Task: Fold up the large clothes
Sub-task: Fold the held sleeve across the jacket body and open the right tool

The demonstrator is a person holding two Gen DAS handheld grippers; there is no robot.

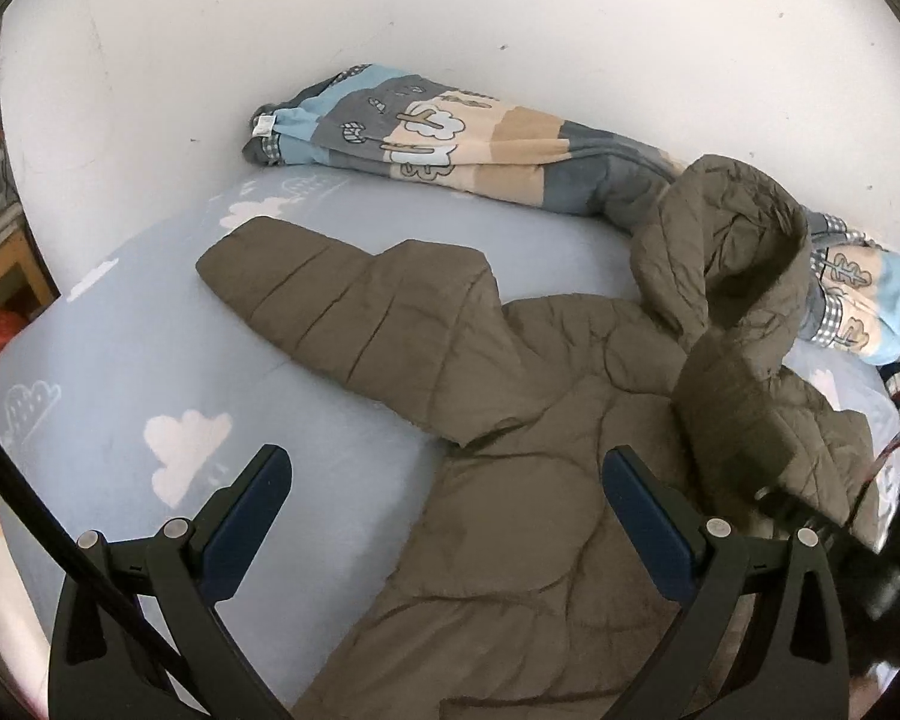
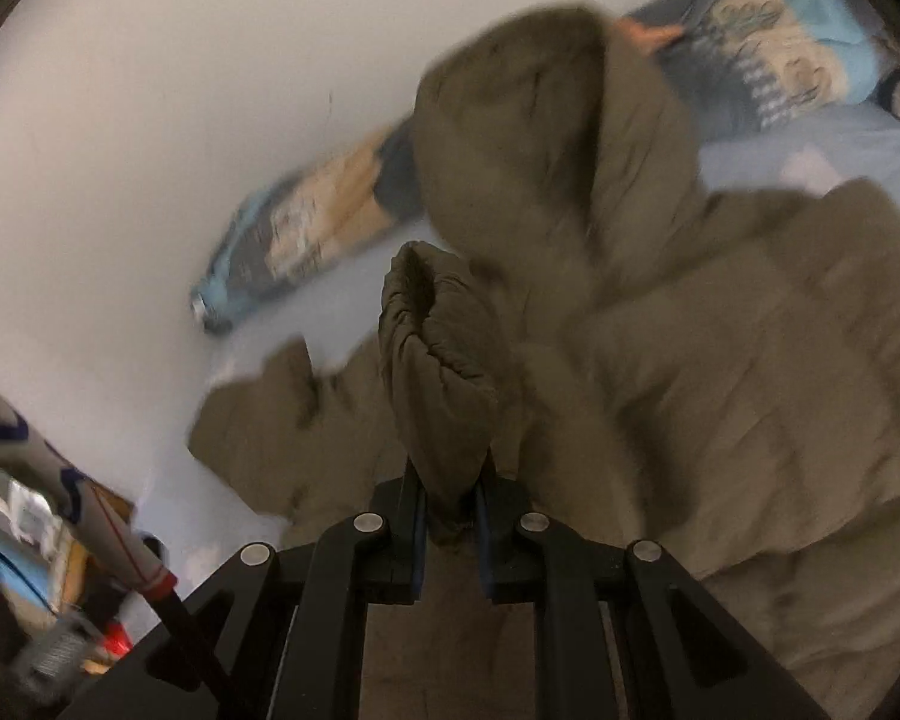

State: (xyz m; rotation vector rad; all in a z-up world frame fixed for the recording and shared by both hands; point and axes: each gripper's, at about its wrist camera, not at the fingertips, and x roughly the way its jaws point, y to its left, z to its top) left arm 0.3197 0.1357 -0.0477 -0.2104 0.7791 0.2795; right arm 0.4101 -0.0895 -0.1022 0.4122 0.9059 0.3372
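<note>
Though labelled (illegibly), quilt [image 1: 426,120] lies bunched.

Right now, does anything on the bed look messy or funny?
Yes. One sleeve of the puffy olive-green quilted jacket sticks up in a loop instead of lying flat, because the right gripper pinches its cuff. The other sleeve lies flat.
</note>
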